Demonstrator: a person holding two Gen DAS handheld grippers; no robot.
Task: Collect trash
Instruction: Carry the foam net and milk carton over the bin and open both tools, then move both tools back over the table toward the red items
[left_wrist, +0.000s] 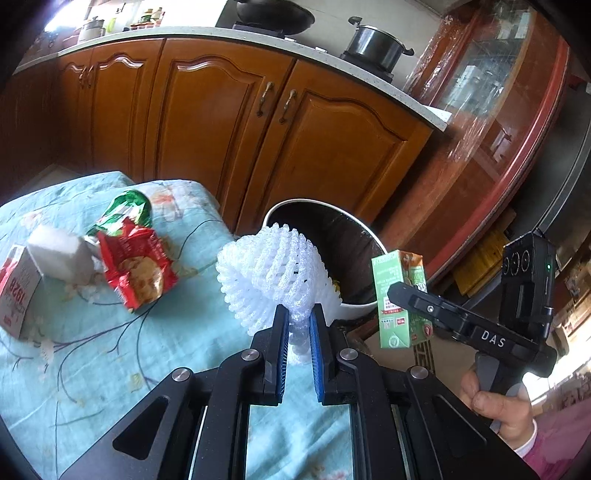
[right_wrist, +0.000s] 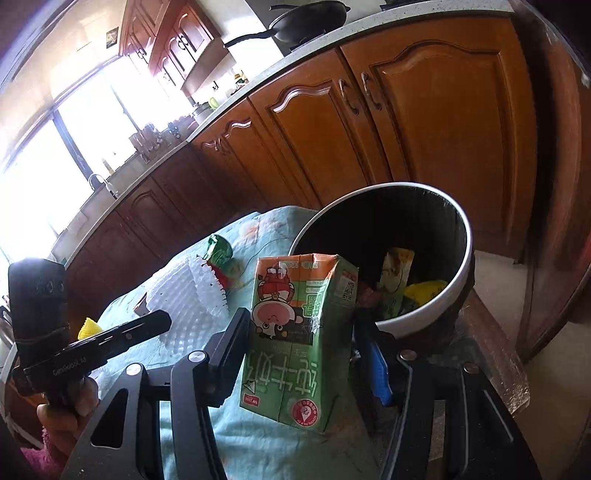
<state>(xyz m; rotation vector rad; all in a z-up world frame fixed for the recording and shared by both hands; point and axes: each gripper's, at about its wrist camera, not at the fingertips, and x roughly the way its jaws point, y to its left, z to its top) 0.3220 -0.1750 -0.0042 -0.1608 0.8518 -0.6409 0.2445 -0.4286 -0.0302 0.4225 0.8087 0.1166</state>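
Up at twelve o'clock from the left gripper (left_wrist: 298, 325), the white foam net (left_wrist: 271, 277) is pinched between the nearly closed blue pads. At three o'clock in that view, the right gripper (right_wrist: 306, 350) is clamped on the green milk carton (right_wrist: 299, 339), held upright in the air. Ahead of both, the white trash bin (right_wrist: 436, 295) stands past the table edge, with wrappers inside. A red snack bag (left_wrist: 138, 267) and a small white box (left_wrist: 16, 291) lie on the floral tablecloth (left_wrist: 92, 369) at ten o'clock.

Green carton (right_wrist: 301, 332), white foam net (left_wrist: 271, 275), teal (floral) tablecloth (left_wrist: 110, 350)
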